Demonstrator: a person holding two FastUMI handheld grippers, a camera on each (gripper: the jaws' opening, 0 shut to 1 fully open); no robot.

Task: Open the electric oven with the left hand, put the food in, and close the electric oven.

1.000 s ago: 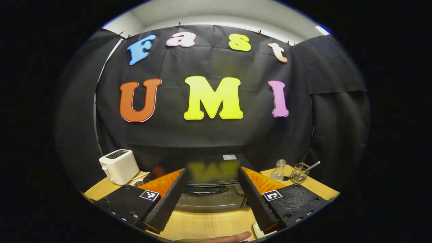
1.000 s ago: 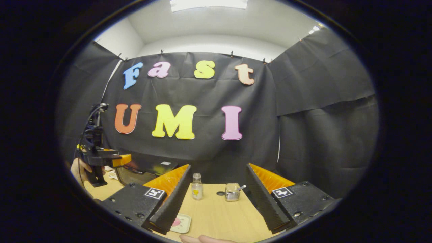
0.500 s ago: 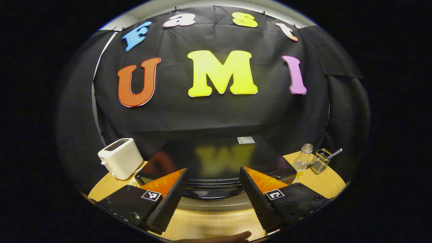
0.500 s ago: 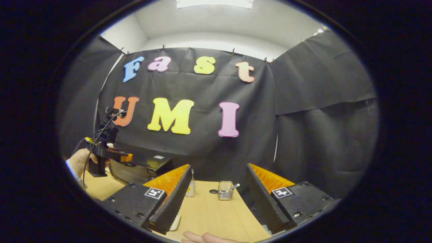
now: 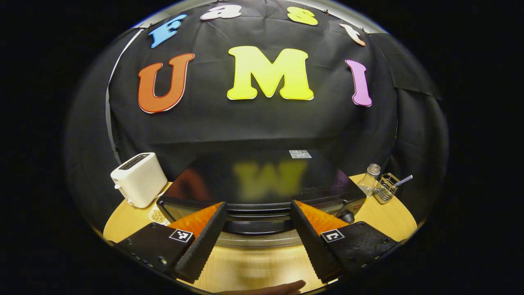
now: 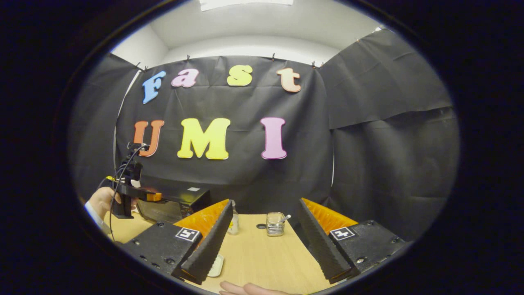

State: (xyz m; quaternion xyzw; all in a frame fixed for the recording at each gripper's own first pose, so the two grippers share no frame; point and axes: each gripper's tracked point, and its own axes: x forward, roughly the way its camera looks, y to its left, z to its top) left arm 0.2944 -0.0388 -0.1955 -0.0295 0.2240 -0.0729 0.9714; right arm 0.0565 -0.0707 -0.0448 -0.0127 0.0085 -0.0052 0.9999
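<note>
The black electric oven (image 5: 262,180) stands on the wooden table (image 5: 254,266) with its door shut and its dark handle (image 5: 258,219) across the front. My left gripper (image 5: 258,204) is open, its fingers straddling the handle's width just in front of the door, touching nothing that I can see. In the right gripper view the oven (image 6: 176,203) is at the left, with the left gripper (image 6: 152,197) and a hand (image 6: 100,200) level with its top front edge. My right gripper (image 6: 265,201) is open and empty over the table. A pale plate's (image 6: 215,265) edge peeks out beside its finger; what lies on it is hidden.
A white toaster (image 5: 139,178) stands left of the oven. To the oven's right are a small glass bottle (image 5: 370,184) and a wire holder (image 5: 387,188) with a utensil. A fingertip (image 6: 245,289) shows at the bottom edge.
The left gripper has moved in toward the oven, which now looms larger and nearer between its fingers. The right gripper has barely shifted and stays open.
</note>
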